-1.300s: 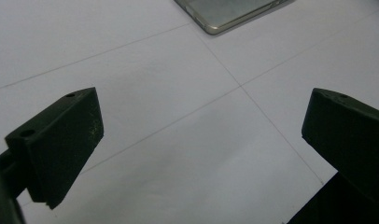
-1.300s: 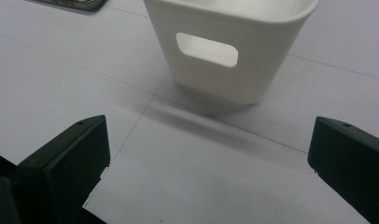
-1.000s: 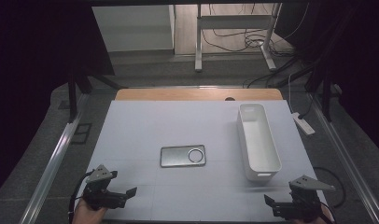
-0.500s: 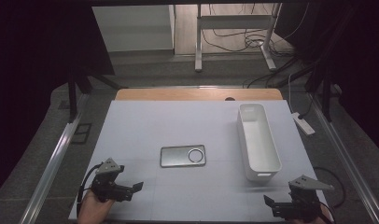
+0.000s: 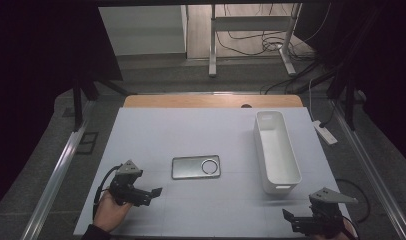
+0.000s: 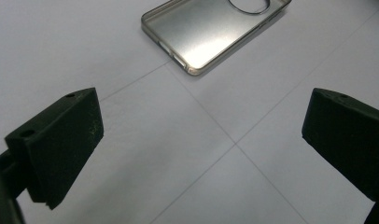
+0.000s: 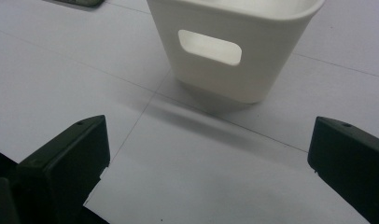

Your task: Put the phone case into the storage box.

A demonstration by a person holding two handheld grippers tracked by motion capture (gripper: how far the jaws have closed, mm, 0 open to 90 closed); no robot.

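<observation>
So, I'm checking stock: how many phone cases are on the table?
1. The phone case lies mid-table, ahead of the left claw, left of the white bin.

phone case [image 5: 196, 167], white bin [image 5: 276, 151], left hand-held gripper [image 5: 153, 192]

Lab or test room: white gridded work table [image 5: 156, 135] in dark surroundings, metal rails [image 5: 56, 175] alongside, black cables [image 5: 261, 42] loose across bare floor, steel stand legs [image 5: 213, 45] behind.

Dim room; grey floor [image 5: 156, 75], cables [image 5: 251, 42], metal stand legs [image 5: 213, 47].
</observation>
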